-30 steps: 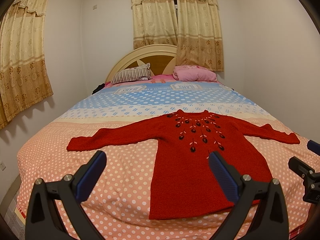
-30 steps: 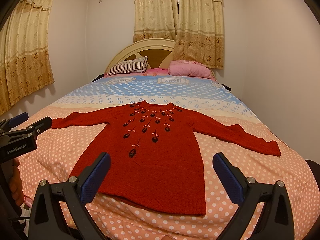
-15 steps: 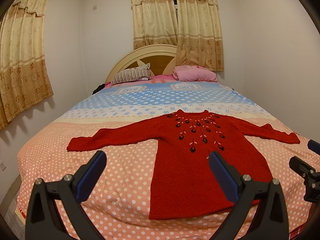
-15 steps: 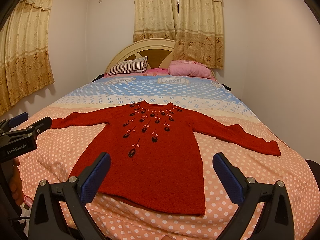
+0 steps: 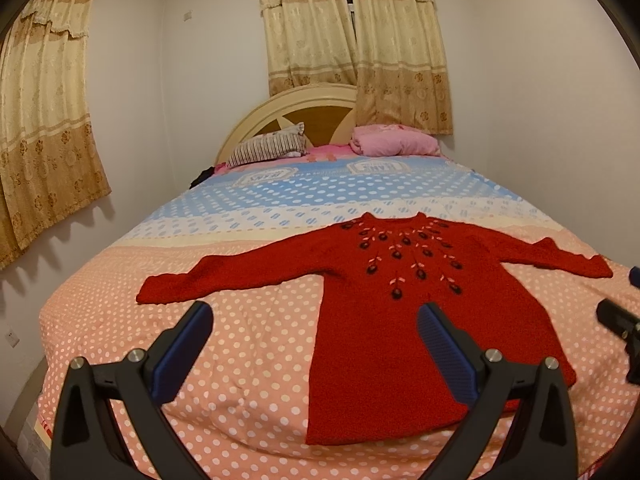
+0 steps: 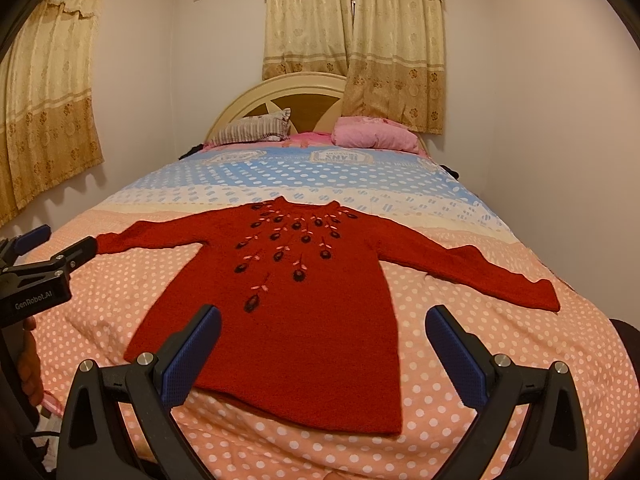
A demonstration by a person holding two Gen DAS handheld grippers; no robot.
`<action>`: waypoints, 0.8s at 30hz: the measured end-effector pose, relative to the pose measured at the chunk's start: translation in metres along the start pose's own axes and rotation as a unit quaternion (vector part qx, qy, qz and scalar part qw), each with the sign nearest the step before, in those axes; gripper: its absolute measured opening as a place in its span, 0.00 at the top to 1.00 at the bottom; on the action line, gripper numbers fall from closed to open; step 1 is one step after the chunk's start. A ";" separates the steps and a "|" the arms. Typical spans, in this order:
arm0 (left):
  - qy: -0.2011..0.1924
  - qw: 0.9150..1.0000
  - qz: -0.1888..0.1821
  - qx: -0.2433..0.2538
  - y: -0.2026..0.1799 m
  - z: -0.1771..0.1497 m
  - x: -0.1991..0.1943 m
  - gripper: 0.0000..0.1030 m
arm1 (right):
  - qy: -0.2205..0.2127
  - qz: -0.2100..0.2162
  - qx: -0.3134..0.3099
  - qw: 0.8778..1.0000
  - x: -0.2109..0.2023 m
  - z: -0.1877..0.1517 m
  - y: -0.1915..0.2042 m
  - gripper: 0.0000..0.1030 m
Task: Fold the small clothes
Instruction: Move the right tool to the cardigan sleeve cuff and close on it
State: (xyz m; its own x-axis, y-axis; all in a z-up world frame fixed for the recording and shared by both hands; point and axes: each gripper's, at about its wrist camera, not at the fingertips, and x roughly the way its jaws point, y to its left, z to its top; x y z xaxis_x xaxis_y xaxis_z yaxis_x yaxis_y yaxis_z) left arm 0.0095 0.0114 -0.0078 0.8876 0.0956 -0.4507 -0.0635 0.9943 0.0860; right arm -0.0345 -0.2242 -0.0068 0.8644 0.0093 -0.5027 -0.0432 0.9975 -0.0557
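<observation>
A red sweater is lying flat and face up on the polka-dot bedspread, both sleeves spread wide and its hem toward the foot of the bed. The left gripper is hovering over the near edge with jaws spread wide, gripping nothing — the sweater is sitting toward 1 o'clock from it. The right gripper is likewise gaping wide and empty above the hem, the sweater at 12 o'clock. Only the right wrist view is showing the left gripper's body, at 9 o'clock; only the left wrist view is showing a wall socket at 8 o'clock. A striped pillow and a pink pillow are resting at the headboard.
</observation>
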 end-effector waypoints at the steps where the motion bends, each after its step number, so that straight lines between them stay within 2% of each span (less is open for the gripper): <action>1: 0.004 1.000 0.000 0.000 0.001 0.000 0.005 0.00 | 0.002 -0.004 0.002 1.000 0.003 0.000 -0.004 0.01; 8: 0.011 1.000 0.003 0.023 -0.007 0.008 0.033 0.00 | 0.017 -0.041 0.018 0.999 0.029 0.006 -0.033 0.01; 16: 0.016 0.999 0.003 0.039 -0.016 0.024 0.068 0.00 | 0.054 -0.090 0.034 0.994 0.068 0.007 -0.081 0.01; 24: 0.047 0.997 0.002 0.054 -0.033 0.025 0.122 0.00 | 0.095 -0.130 0.055 0.985 0.112 0.003 -0.137 0.01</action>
State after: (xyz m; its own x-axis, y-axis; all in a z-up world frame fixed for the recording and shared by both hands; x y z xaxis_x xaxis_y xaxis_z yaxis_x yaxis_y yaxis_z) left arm 0.1311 -0.0112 -0.0433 0.8401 0.1078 -0.5316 -0.0124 0.9836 0.1800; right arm 0.0696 -0.3593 -0.0528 0.7298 -0.2503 -0.6362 0.2311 0.9661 -0.1151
